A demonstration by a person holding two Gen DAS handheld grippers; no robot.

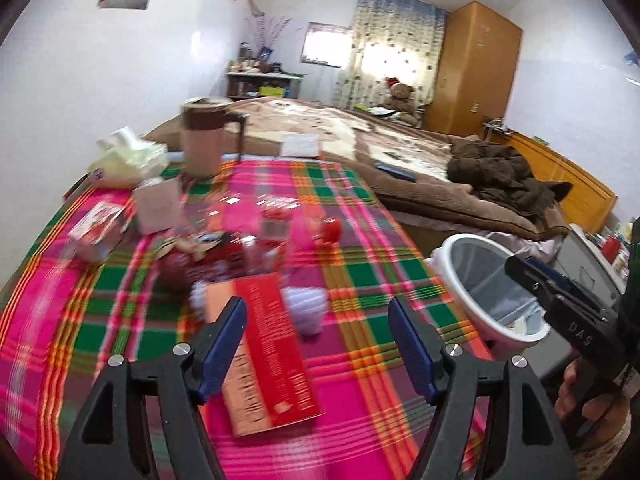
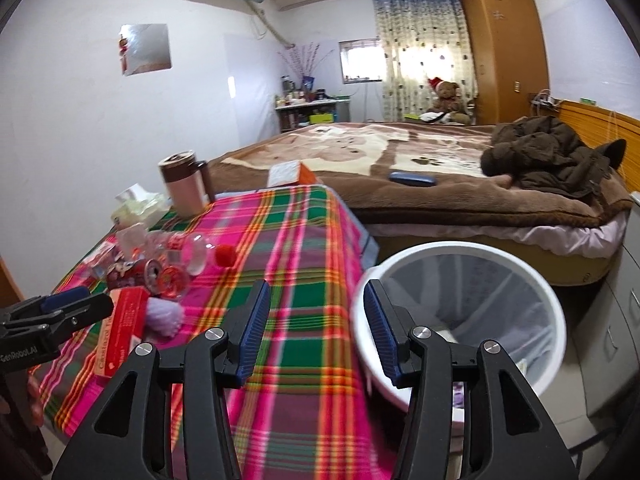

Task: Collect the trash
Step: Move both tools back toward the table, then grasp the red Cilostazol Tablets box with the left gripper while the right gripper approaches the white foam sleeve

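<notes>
Both grippers hold nothing, fingers apart: left gripper [image 1: 316, 316] over the red box [image 1: 272, 344] on the tabletop [image 1: 360, 248], right gripper [image 2: 316, 312] beside the white bin [image 2: 552, 312].

Each hand-held gripper [image 1: 316, 316] has black arms, blue ribbed pads [image 2: 256, 320] and silver screws [image 2: 421, 332].

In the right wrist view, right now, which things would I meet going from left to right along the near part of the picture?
left gripper → red box → white ruffled paper cup → bare checked tablecloth → white trash bin, standing beside the table with its liner open.
</notes>
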